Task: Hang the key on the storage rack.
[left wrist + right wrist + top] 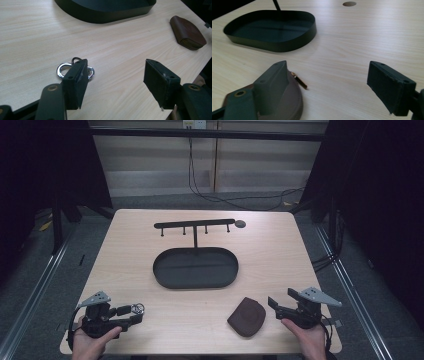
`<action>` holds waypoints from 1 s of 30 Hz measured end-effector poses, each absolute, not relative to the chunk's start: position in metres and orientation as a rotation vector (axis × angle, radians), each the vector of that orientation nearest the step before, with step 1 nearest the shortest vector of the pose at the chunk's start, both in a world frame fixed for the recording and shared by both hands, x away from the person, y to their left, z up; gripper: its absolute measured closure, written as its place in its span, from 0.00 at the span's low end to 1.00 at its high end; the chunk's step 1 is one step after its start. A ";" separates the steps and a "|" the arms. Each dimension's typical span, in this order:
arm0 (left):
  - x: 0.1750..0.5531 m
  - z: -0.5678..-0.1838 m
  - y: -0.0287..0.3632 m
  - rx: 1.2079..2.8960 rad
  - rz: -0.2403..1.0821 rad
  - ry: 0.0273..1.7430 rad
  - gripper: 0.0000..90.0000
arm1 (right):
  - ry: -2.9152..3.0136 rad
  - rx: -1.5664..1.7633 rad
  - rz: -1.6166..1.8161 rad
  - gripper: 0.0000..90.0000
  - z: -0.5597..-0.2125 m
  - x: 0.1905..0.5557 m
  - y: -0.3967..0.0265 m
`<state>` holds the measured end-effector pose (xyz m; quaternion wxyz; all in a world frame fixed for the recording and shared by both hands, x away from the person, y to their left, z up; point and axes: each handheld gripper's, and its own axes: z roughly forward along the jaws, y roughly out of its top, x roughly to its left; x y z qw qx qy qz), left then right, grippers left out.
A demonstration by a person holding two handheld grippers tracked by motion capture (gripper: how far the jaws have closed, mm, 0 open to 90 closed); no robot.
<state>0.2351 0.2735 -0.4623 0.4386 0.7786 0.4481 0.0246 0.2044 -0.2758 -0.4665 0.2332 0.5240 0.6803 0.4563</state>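
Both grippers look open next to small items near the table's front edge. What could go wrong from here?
1. The key ring lies flat beside the left gripper, half behind one jaw; closing could nudge it away rather than catch it.
2. The brown pouch sits near the table front edge by the right gripper; a push might slide it off.

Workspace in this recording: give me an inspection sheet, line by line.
Surface: light wood table, hole at far edge.
Job's things: metal key ring by the left gripper; brown leather pouch by the right gripper; black oval tray with hook rack behind.
Clutter: nothing seen.
Grippers: left gripper open; right gripper open; nothing held.
Cables: black cable on floor beyond table.
Surroundings: dark curtains, pale back wall.
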 end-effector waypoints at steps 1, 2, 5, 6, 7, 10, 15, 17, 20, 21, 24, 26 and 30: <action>0.235 -0.462 0.273 1.943 0.061 1.113 0.42 | 1.877 1.433 1.257 0.19 -0.466 0.204 -0.275; 0.235 -0.463 0.273 1.943 0.053 1.118 0.43 | 1.882 1.429 1.255 0.20 -0.466 0.203 -0.274; 0.235 -0.463 0.271 1.959 0.048 1.117 0.46 | 1.934 1.474 1.273 0.31 -0.465 0.204 -0.276; 0.235 -0.463 0.271 1.959 0.048 1.117 0.46 | 1.934 1.474 1.273 0.31 -0.465 0.204 -0.276; 0.235 -0.463 0.271 1.969 0.056 1.121 0.47 | 1.943 1.483 1.275 0.31 -0.464 0.204 -0.276; 0.236 -0.463 0.271 1.982 0.054 1.128 0.49 | 1.948 1.489 1.283 0.31 -0.463 0.204 -0.276; 0.238 -0.460 0.271 2.028 0.091 1.123 0.56 | 1.955 1.507 1.278 0.30 -0.463 0.205 -0.277; 0.238 -0.459 0.271 2.026 0.096 1.136 0.56 | 1.969 1.499 1.266 0.29 -0.463 0.205 -0.275; 0.241 -0.455 0.271 2.029 0.106 1.145 0.54 | 1.986 1.486 1.251 0.29 -0.463 0.205 -0.274; 0.242 -0.455 0.270 2.032 0.102 1.149 0.54 | 1.987 1.485 1.250 0.29 -0.463 0.205 -0.273; 0.245 -0.455 0.266 2.058 0.097 1.151 0.54 | 1.988 1.486 1.258 0.29 -0.463 0.206 -0.273; 0.248 -0.453 0.261 2.110 0.076 1.132 0.55 | 1.997 1.490 1.258 0.29 -0.464 0.207 -0.274; 0.252 -0.446 0.256 2.177 0.077 1.111 0.59 | 2.005 1.483 1.258 0.29 -0.464 0.207 -0.273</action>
